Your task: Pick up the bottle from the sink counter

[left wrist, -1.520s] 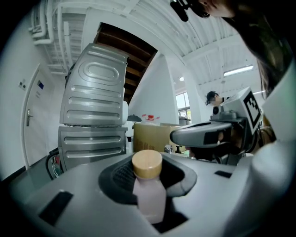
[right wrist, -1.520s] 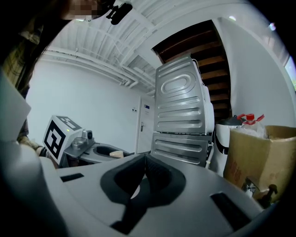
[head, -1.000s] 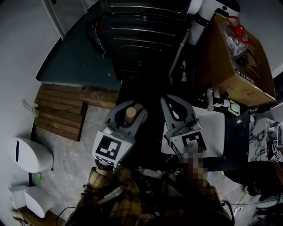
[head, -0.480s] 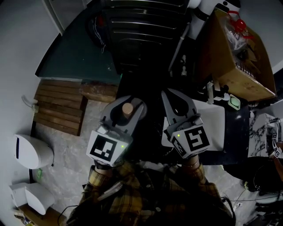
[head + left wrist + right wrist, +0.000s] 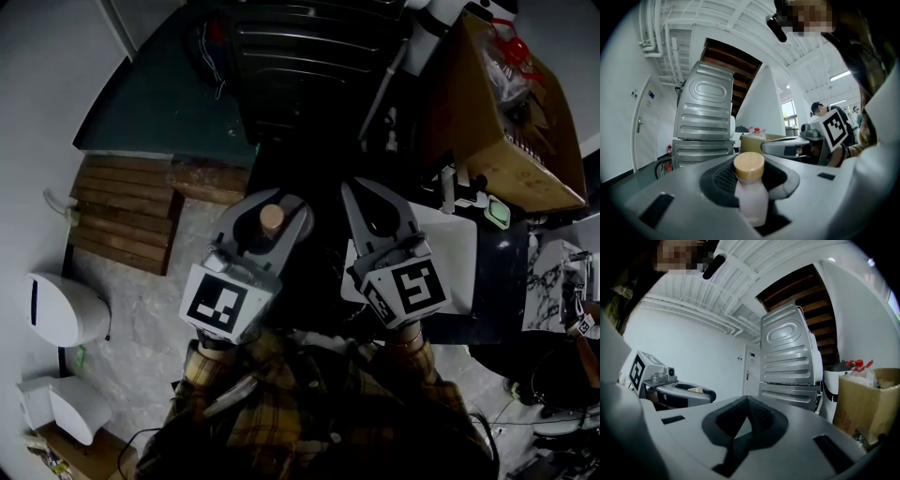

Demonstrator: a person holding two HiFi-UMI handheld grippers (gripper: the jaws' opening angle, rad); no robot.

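The bottle [image 5: 751, 197] is small and pale, with a round wooden cap [image 5: 271, 218]. It stands upright between the dark pads of my left gripper [image 5: 265, 223], which is shut on it below the cap. In the left gripper view the left gripper [image 5: 750, 180] holds it up in the air, away from any surface. My right gripper [image 5: 371, 208] hangs just to the right of it at about the same height. In the right gripper view, the right gripper [image 5: 747, 414] has its pads meeting with nothing between them. The sink counter [image 5: 461, 274] lies below and to the right.
A grey ribbed appliance [image 5: 309, 56] stands straight ahead. A cardboard box [image 5: 506, 112] with bagged items sits at the right, above the counter. A wooden slat mat [image 5: 122, 225] and white bins [image 5: 61, 323] are on the floor to the left.
Both grippers have shifted only slightly in the head view. The bottle stays clamped in the left one, and the right one stays shut.
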